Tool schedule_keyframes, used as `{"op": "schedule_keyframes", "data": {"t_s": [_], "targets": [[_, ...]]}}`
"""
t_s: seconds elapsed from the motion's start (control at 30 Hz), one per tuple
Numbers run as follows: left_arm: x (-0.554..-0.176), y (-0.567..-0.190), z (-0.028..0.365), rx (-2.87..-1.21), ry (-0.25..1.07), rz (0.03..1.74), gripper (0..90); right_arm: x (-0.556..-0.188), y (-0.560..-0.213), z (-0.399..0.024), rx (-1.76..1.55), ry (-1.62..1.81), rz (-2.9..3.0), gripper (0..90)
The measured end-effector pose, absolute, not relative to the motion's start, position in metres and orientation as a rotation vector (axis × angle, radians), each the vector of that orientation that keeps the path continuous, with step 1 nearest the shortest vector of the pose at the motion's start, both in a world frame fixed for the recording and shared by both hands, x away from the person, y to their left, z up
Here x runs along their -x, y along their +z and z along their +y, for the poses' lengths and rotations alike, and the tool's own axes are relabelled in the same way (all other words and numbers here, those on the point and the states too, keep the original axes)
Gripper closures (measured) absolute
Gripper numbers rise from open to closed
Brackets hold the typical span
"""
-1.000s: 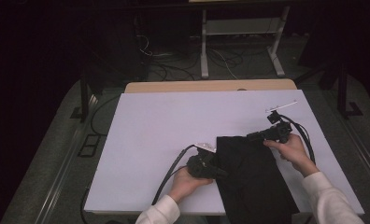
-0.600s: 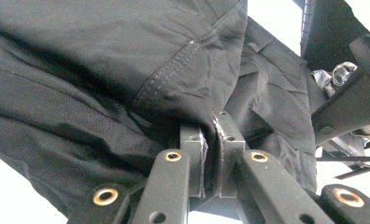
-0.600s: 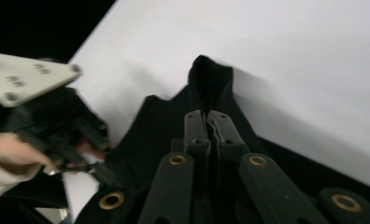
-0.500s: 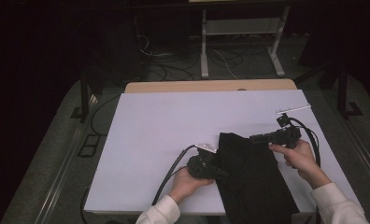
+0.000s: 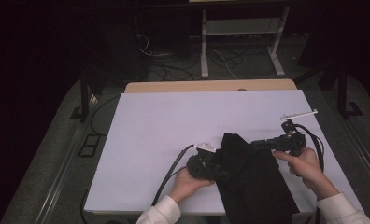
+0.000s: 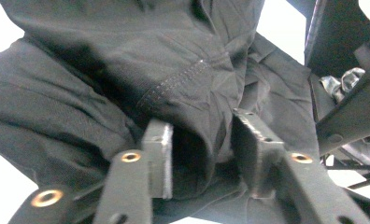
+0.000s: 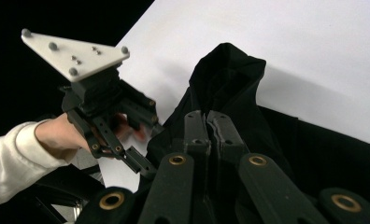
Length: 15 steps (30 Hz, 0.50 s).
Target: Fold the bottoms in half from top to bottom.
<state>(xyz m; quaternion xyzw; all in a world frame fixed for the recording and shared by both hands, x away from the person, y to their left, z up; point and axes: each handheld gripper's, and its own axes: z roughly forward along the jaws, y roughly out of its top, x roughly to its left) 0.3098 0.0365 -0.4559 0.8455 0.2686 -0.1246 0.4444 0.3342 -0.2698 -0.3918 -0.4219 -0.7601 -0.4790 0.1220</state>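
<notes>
— Where the black garment (image 5: 253, 179) lies on the white table cover (image 5: 174, 135), can you follow its edges?

— Only partly: its near end runs off the table's front edge, and black on black swallows most folds. A peaked fold stands between the two tools.

— And the left gripper (image 5: 219, 171)?

— Its jaws have just been opening. In the left gripper view they stand apart with a bulge of cloth (image 6: 192, 88) between them, the pads no longer pressing it. Whether cloth brushes the inner faces is hard to make out.

— The right gripper (image 5: 257, 143)?

— Jaws together, pinching the garment's edge right at their tips; in the right gripper view (image 7: 206, 122) the nipped cloth is nearly lost against them. Beyond its tips rises the peak (image 7: 227, 70), with the other tool to one side, a hand (image 7: 66, 133) half hidden behind it
</notes>
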Motion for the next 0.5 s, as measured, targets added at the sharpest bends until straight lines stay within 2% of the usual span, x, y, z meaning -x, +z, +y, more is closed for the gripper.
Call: {"op": "schedule_keyframes", "data": {"t_s": [0.5], "targets": [[-0.309, -0.443, 0.051, -1.949, -0.174, 0.697, 22.2, -0.309, -0.39, -0.276, 1.212, -1.416, -2.224, 85.7]]}}
